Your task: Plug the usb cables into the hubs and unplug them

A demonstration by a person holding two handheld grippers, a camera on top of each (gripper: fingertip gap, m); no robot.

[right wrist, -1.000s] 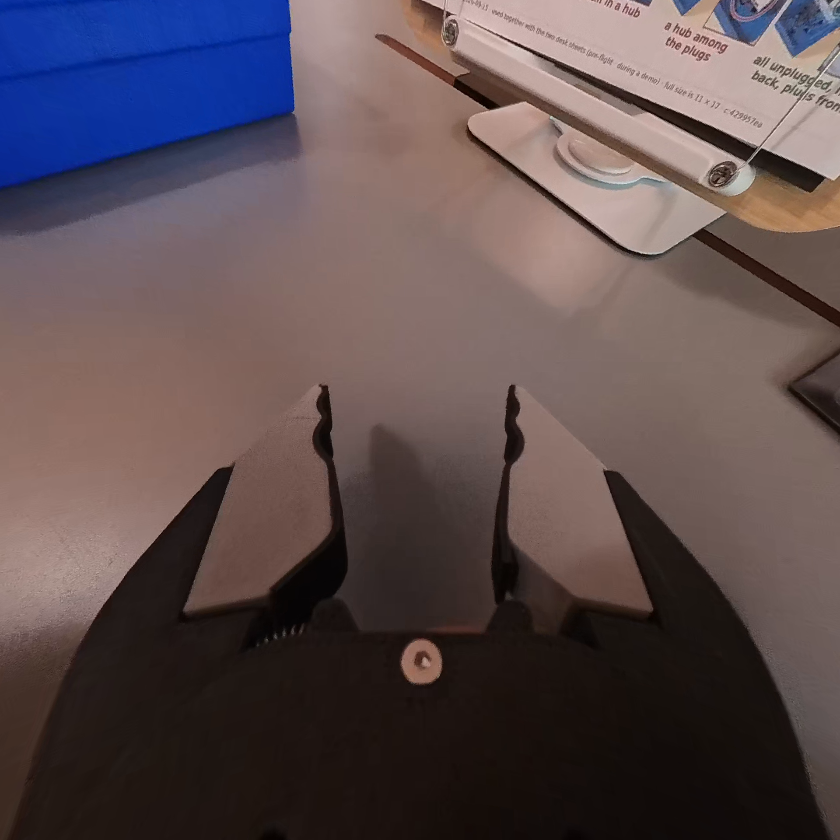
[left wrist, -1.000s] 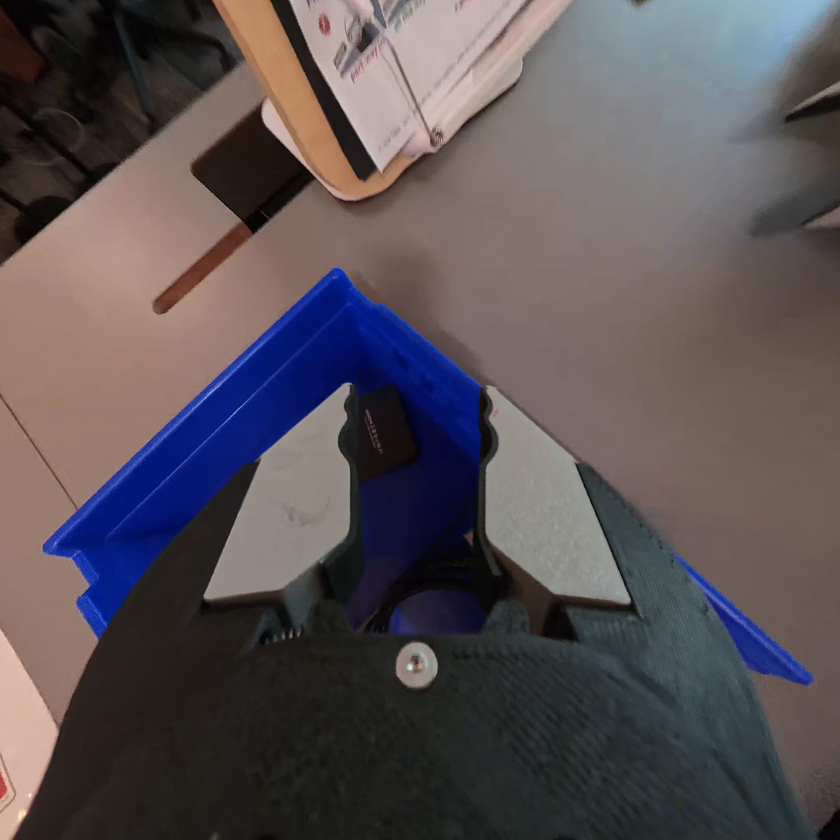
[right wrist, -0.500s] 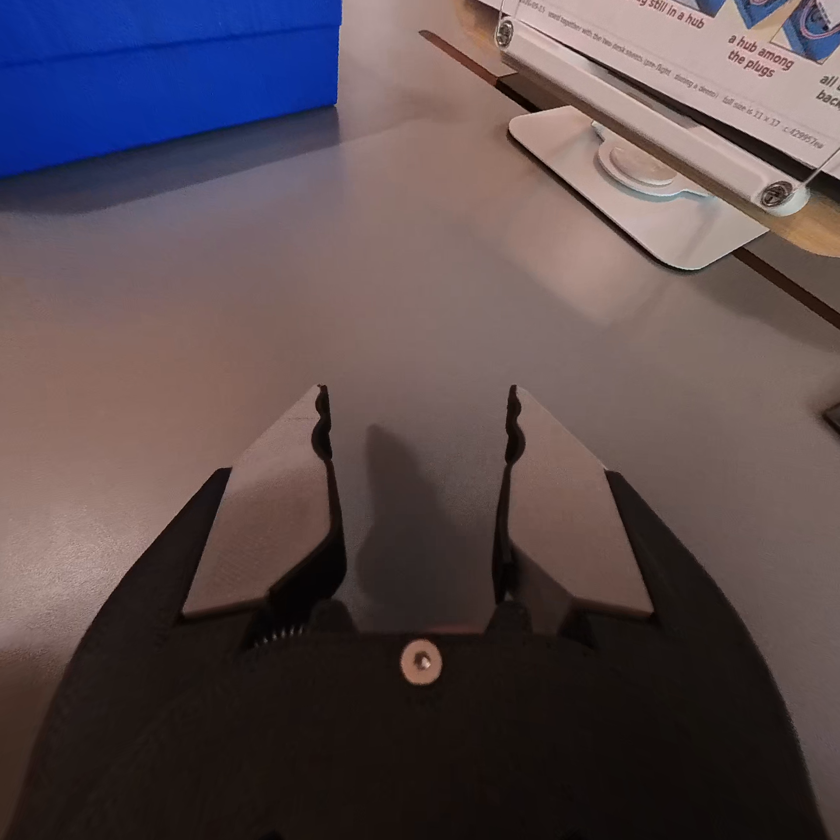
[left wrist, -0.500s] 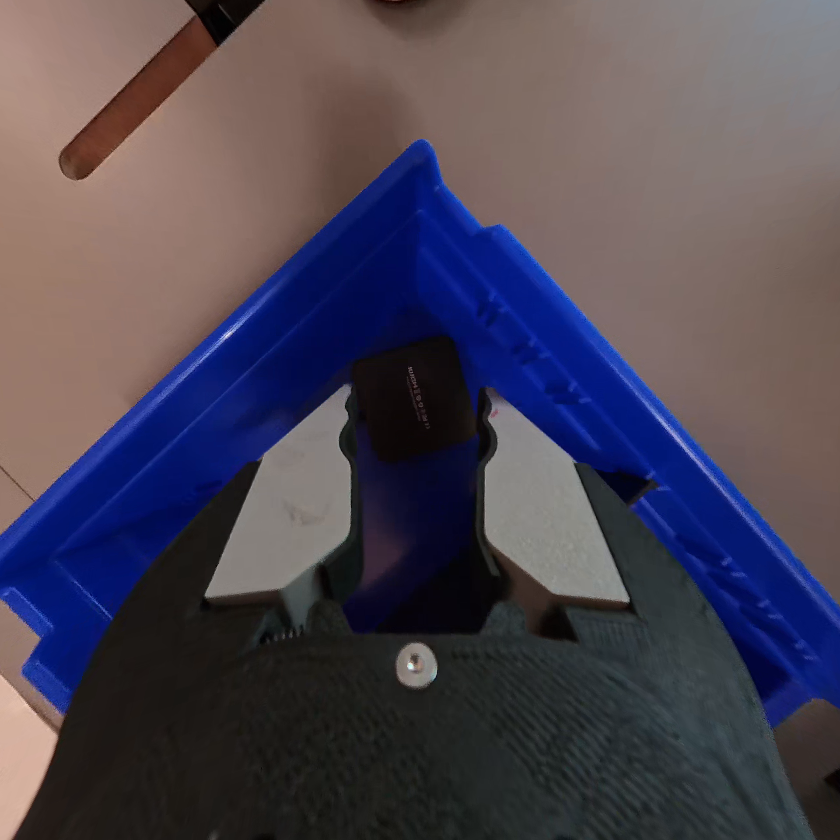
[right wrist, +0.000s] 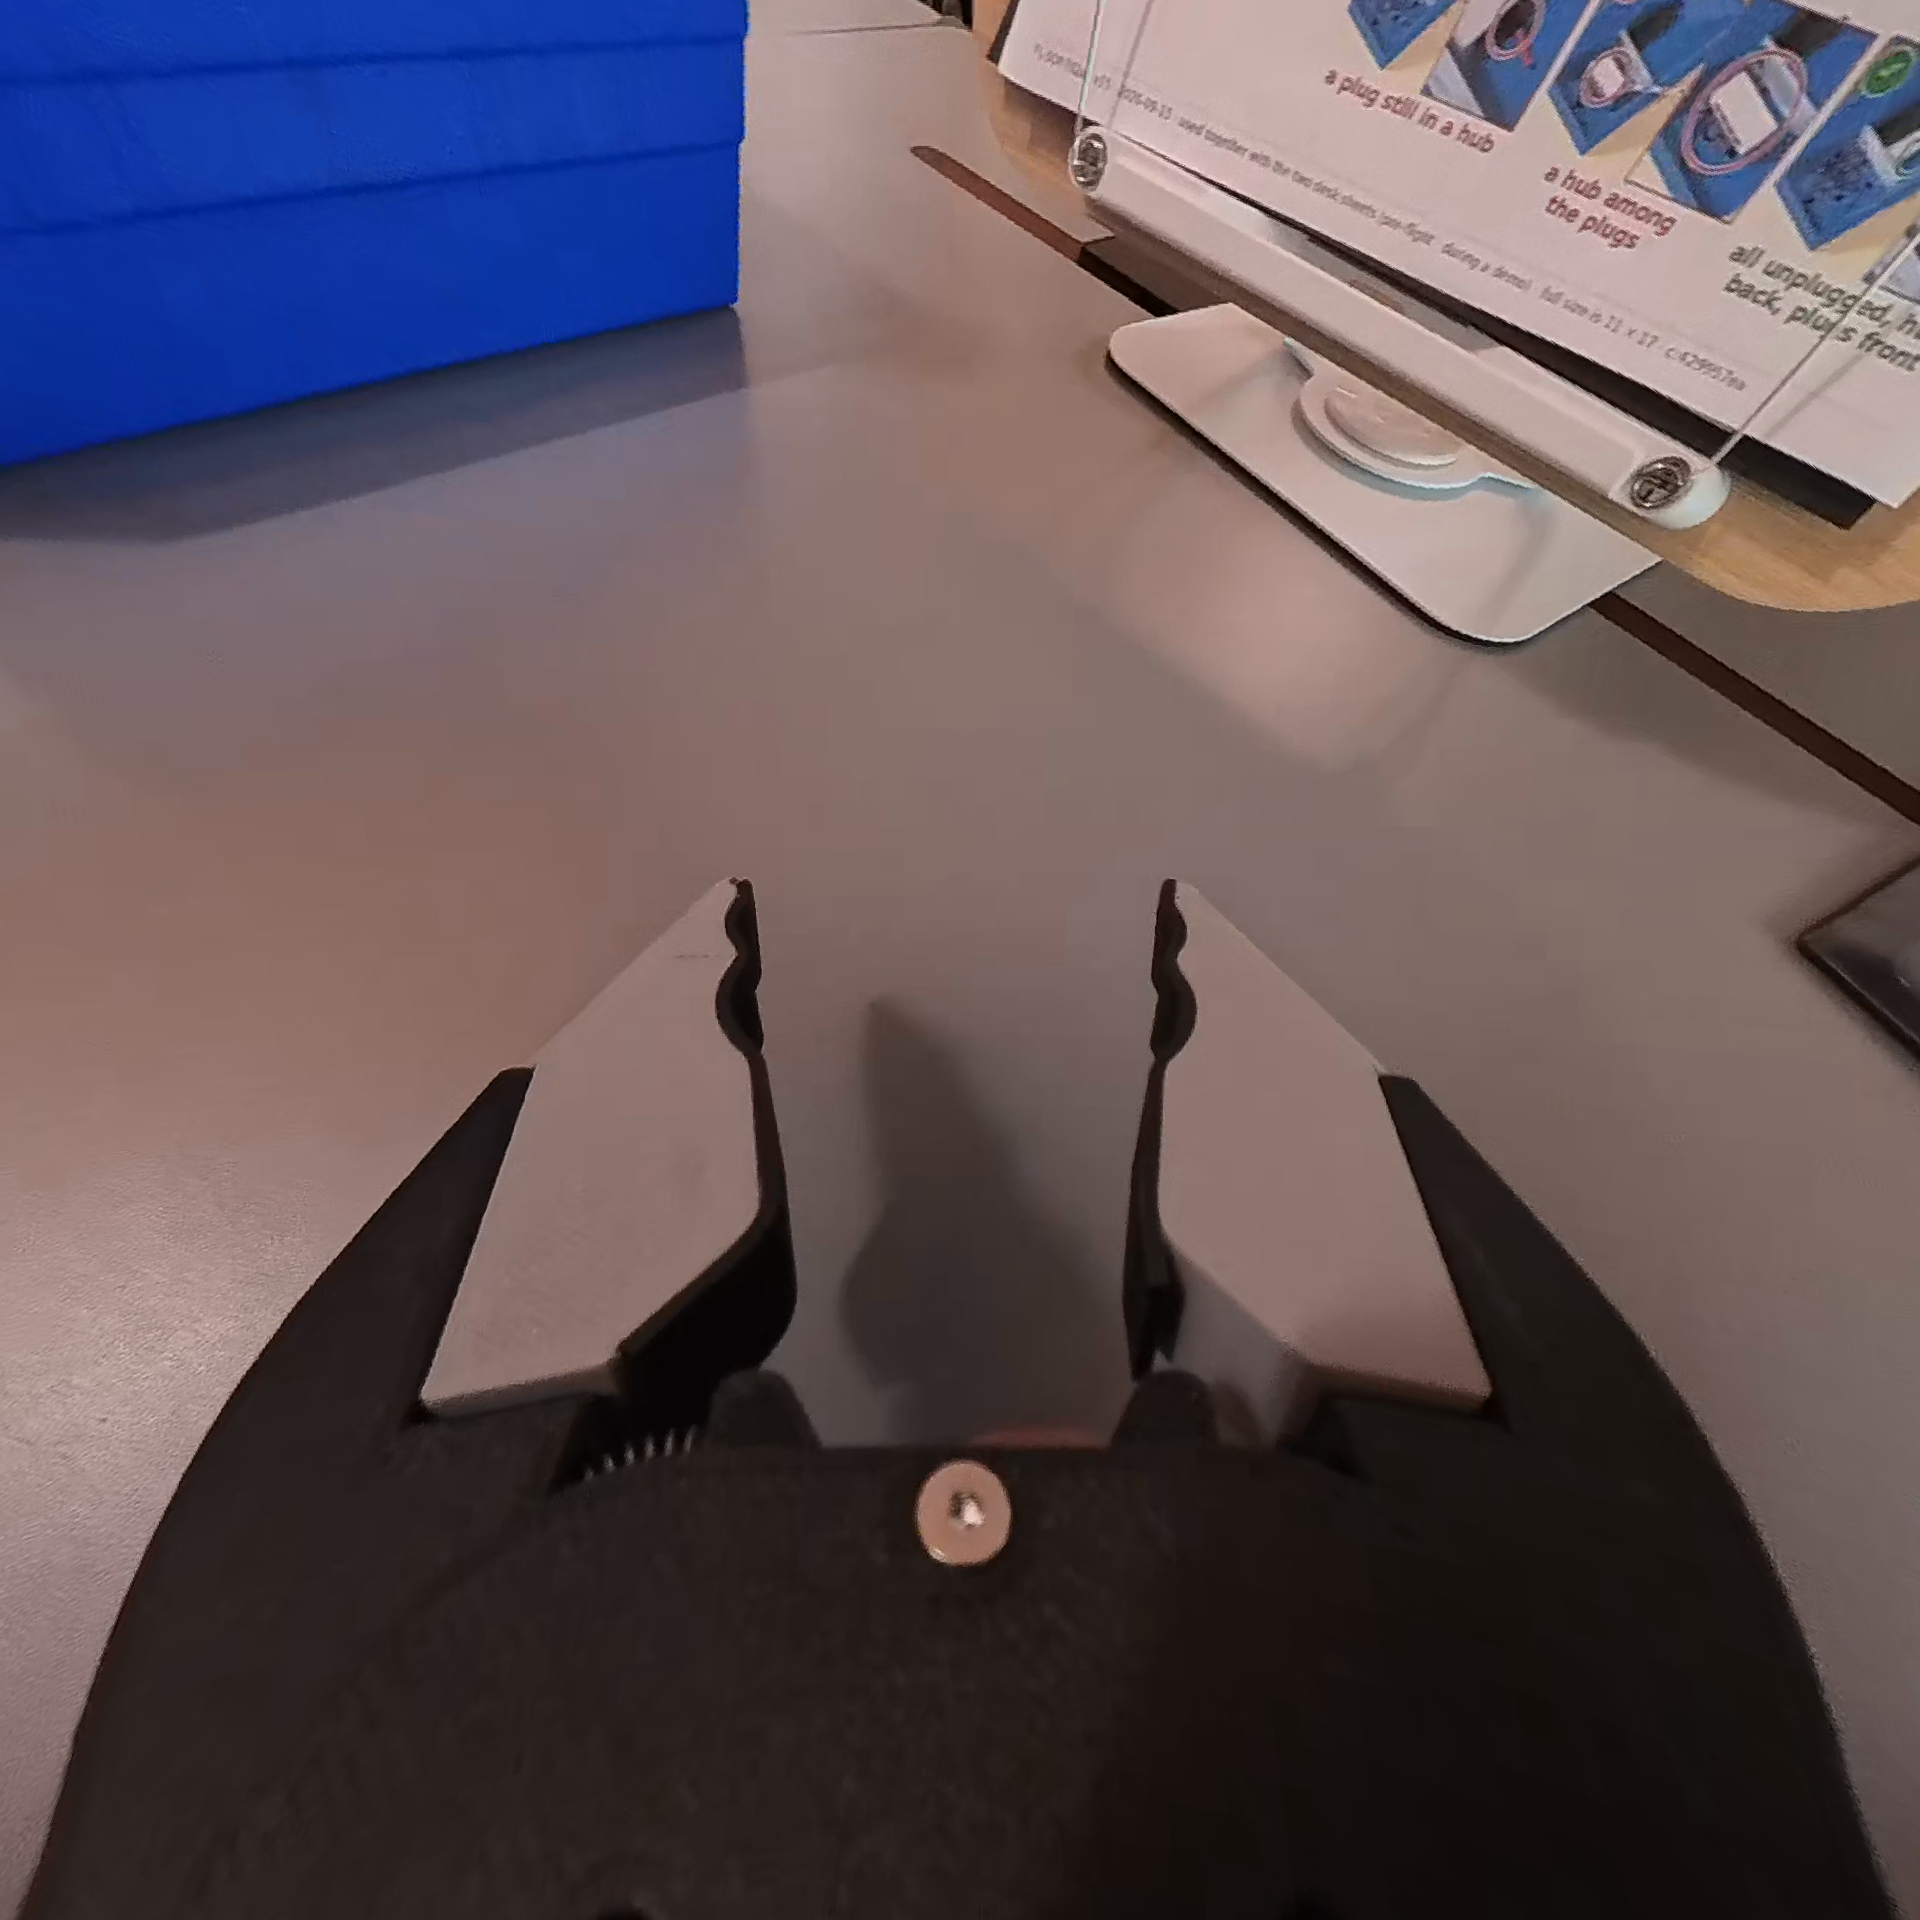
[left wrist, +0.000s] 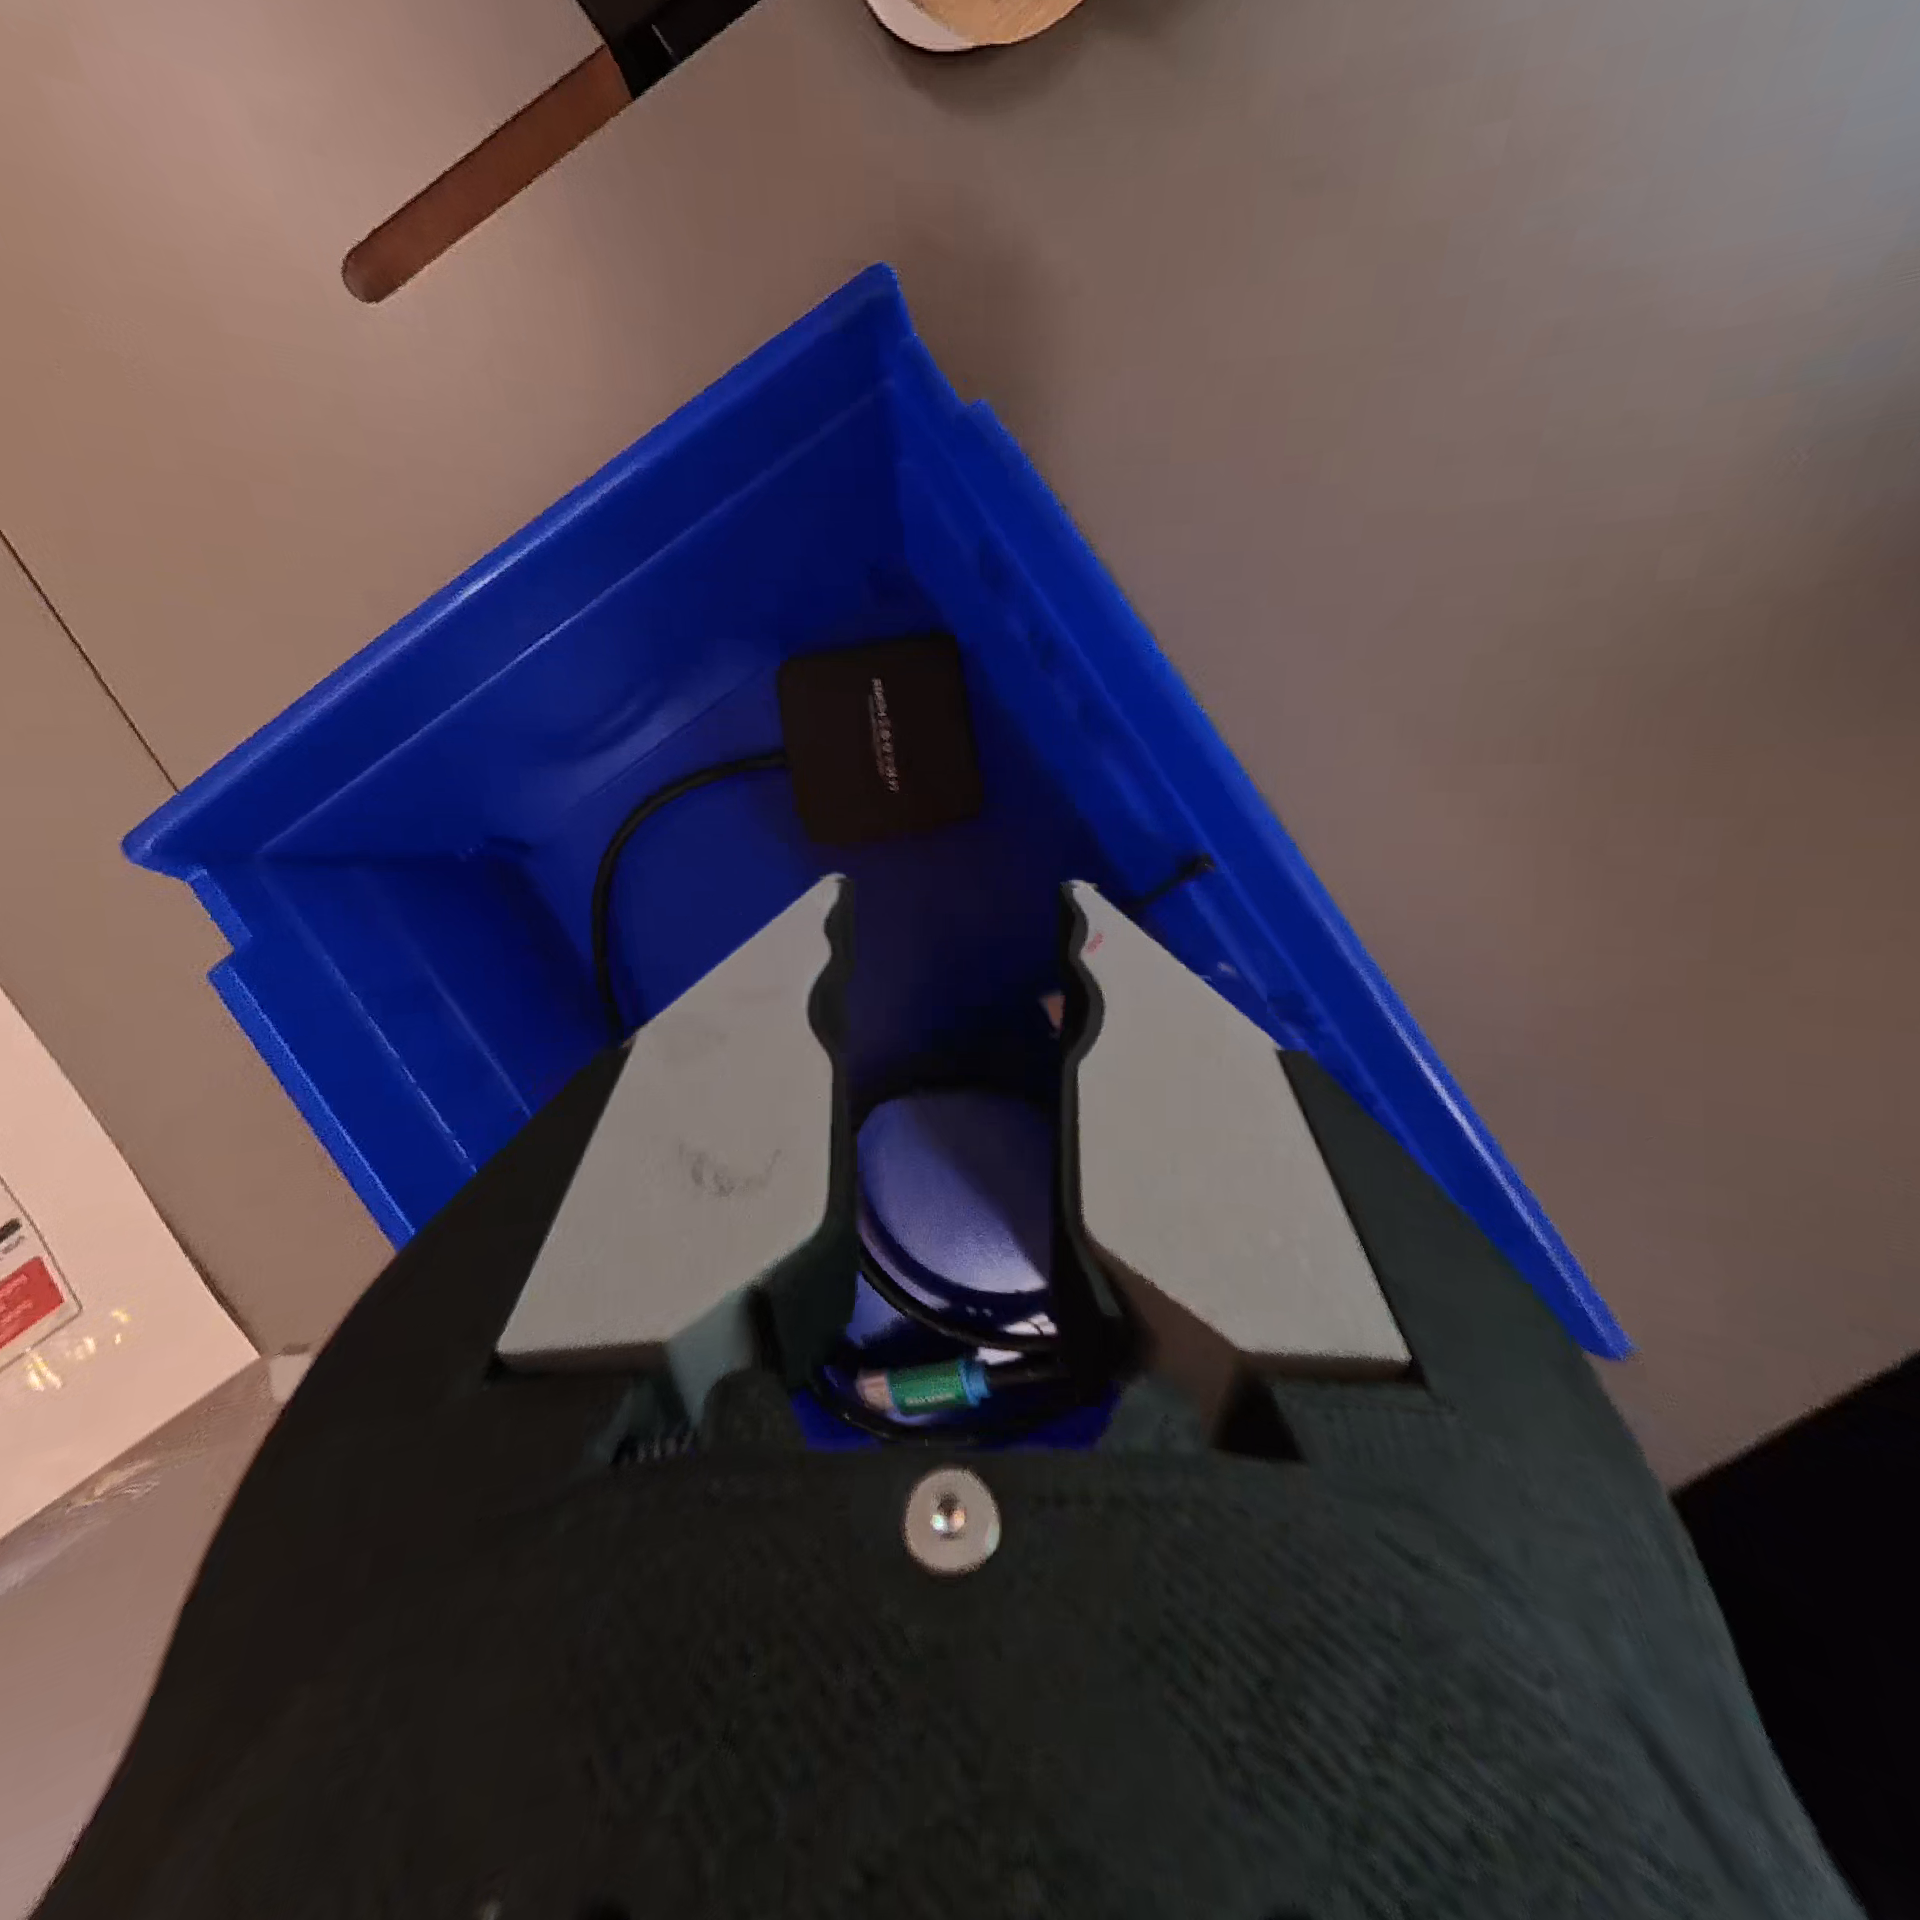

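while the left claw (left wrist: 954, 904) was held above the open blue bin (left wrist: 644, 623), its jaws were seen parted by a moderate gap, and nothing was gripped between them. a black square device (left wrist: 881, 738) was found flat on the bin floor near the far corner, just beyond the fingertips and apart from them. a thin black cable (left wrist: 623, 862) was traced from the device in a curve toward the near part of the bin. below the gap of the jaws a round bluish disc (left wrist: 956, 1184) was seen with dark cable looped about it, and a green connector (left wrist: 920, 1387) was seen just nearer the claw's base. whether the disc and connector were joined could not be told. the bin was set on a grey surface (left wrist: 1455, 520), in which a dark slot (left wrist: 488, 197) was cut.

the right claw (right wrist: 954, 894) was held low over bare surface, its jaws spread wide and empty. the bin's outer wall was seen far off to its left, well apart. a white stand (right wrist: 1382, 488) bearing a printed sheet (right wrist: 1558, 156) was placed ahead on the right, and a dark flat item (right wrist: 1870, 966), too cropped to be identified, lay at the right edge.
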